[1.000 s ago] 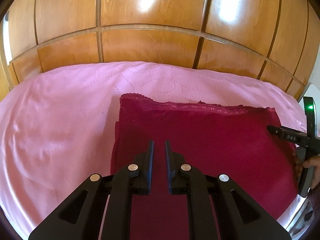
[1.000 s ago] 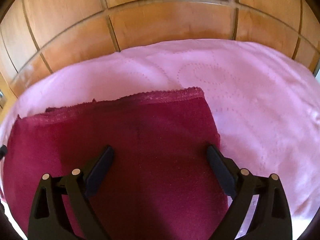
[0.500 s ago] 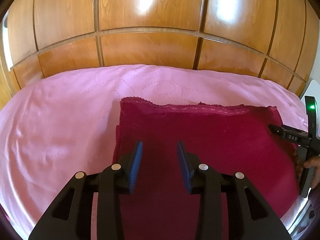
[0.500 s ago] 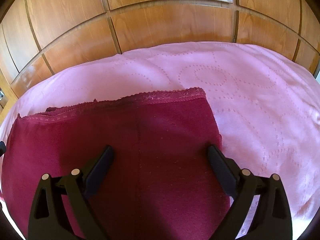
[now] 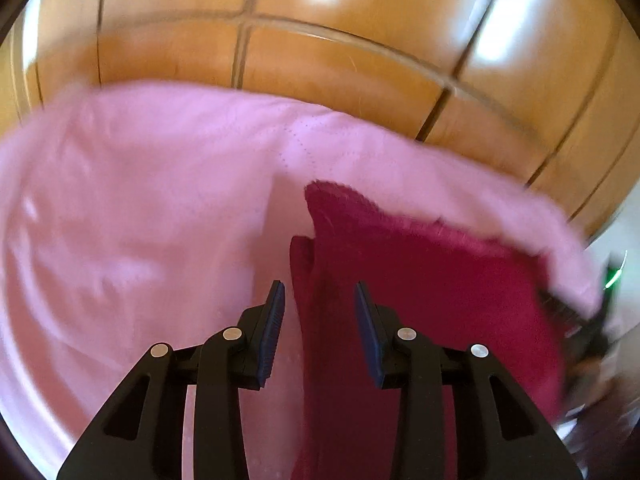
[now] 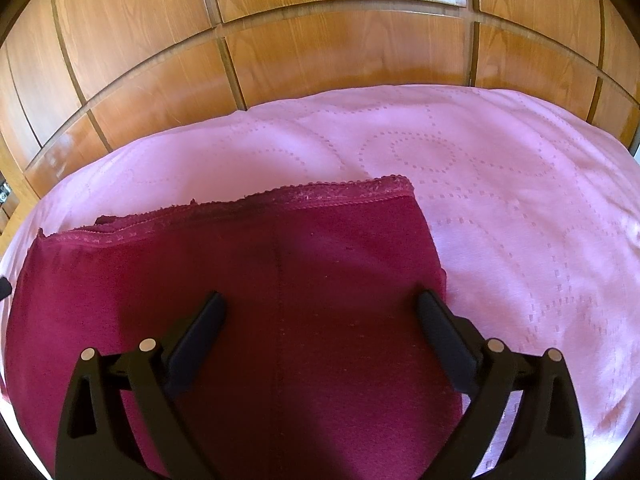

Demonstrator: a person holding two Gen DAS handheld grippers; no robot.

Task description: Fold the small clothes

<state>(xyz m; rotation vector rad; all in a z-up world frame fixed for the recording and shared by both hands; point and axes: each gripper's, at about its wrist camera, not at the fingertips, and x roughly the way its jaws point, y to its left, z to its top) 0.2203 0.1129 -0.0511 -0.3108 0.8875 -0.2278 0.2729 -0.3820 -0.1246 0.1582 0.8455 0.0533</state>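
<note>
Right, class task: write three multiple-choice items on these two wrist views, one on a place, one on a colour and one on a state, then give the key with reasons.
1. Where does the dark red garment lie?
A. On the pink bedspread
B. On a wooden floor
C. In a basket

2. What colour are the pads of the left tool?
A. Green
B. Blue
C. White

3. How do the jaws of the right tool stand?
A. Shut on the garment's lace edge
B. Shut with nothing between them
C. Wide open above the garment

Key:
1 A, pink cloth shows around the garment's edges in both views.
2 B, both inner faces look blue in the left wrist view.
3 C, the fingers stand far apart and grip no cloth.
</note>
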